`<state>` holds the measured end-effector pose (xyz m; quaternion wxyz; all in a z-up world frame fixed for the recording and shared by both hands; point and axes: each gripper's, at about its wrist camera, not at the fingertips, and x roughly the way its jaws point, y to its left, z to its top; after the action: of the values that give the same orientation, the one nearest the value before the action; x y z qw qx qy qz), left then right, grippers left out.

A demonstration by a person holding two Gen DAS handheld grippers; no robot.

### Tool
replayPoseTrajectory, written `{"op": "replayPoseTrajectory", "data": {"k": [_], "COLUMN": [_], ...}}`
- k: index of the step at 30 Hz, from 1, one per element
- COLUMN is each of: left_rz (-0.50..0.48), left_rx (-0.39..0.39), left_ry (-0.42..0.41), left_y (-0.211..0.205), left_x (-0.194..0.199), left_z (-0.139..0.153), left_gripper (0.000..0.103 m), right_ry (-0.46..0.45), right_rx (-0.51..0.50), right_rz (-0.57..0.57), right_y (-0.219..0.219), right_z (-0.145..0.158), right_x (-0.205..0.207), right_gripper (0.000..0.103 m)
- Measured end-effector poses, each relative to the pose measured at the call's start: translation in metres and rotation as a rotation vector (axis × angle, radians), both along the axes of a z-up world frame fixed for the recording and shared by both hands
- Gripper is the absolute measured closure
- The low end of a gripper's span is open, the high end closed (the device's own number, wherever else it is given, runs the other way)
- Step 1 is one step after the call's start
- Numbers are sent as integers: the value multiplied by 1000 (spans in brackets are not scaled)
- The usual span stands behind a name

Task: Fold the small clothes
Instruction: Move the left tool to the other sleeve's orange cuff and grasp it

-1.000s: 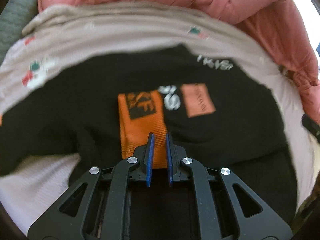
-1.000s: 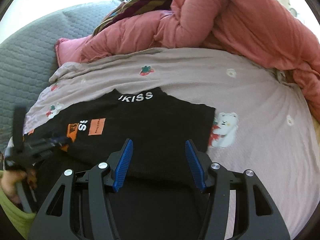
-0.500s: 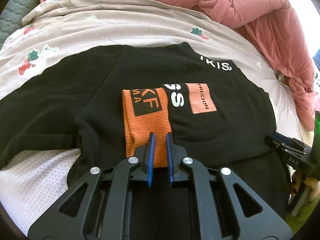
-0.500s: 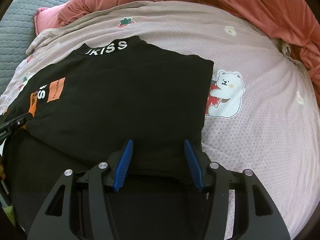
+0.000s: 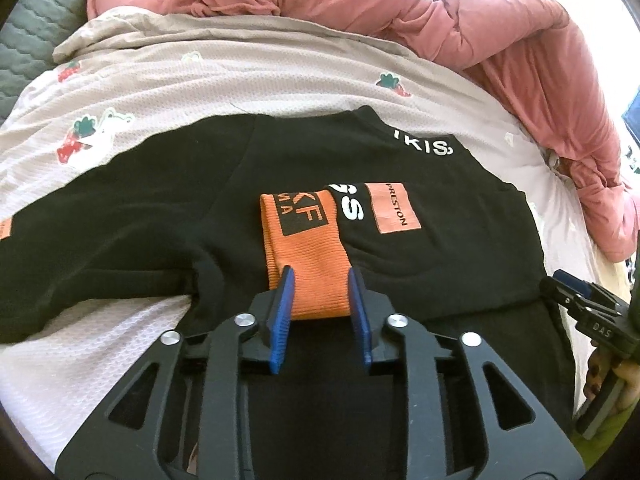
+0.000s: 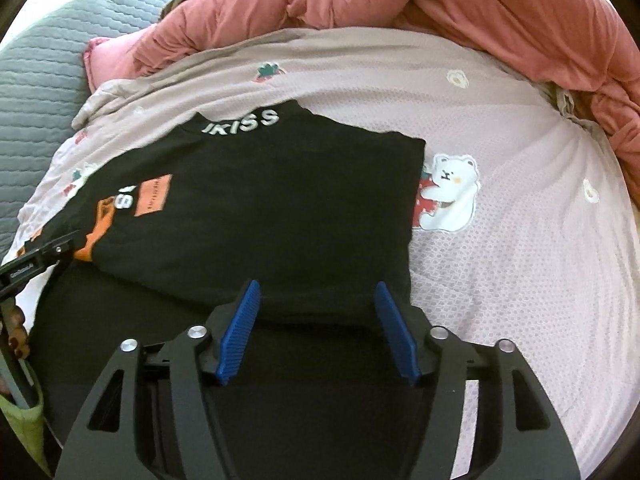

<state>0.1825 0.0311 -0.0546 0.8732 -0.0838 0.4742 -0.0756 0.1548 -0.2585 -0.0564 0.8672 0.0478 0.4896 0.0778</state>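
On pink sheet (image 6: pixel 520 260), black top (image 6: pixel 260 208), orange cuff (image 5: pixel 308 256) seemingly folded inward.

A bedroom in a home is shown. A bed is seen covered by a pale pink sheet (image 6: pixel 520 264) printed with strawberries and a white bear (image 6: pixel 448 196). A rumpled salmon-pink duvet (image 5: pixel 500 36) is heaped along the far side, and a grey quilted cover (image 6: pixel 36 92) is seen at the left. A black garment (image 6: pixel 260 208) is laid flat on the sheet.
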Motion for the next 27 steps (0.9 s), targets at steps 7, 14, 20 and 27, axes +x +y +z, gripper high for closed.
{"op": "replayPoseTrajectory", "data": {"k": [7, 14, 20, 27], "left_rz": [18, 31, 69, 105], "left_rx": [23, 56, 64, 35], "left_ry": [-47, -83, -110, -151], "left_y": [6, 12, 28, 48], "left_x": [-10, -23, -37, -52], "left_z": [19, 33, 45, 60], "left_gripper": [44, 20, 13, 12], "right_ry": [-46, -91, -126, -184], "right_rx": [28, 34, 42, 31], "right_rz": [12, -3, -3, 59], "right_y": [15, 24, 36, 73], "right_z": [23, 41, 55, 79], "right_x": [-10, -17, -21, -22], "right_gripper": [21, 8, 8, 6]}}
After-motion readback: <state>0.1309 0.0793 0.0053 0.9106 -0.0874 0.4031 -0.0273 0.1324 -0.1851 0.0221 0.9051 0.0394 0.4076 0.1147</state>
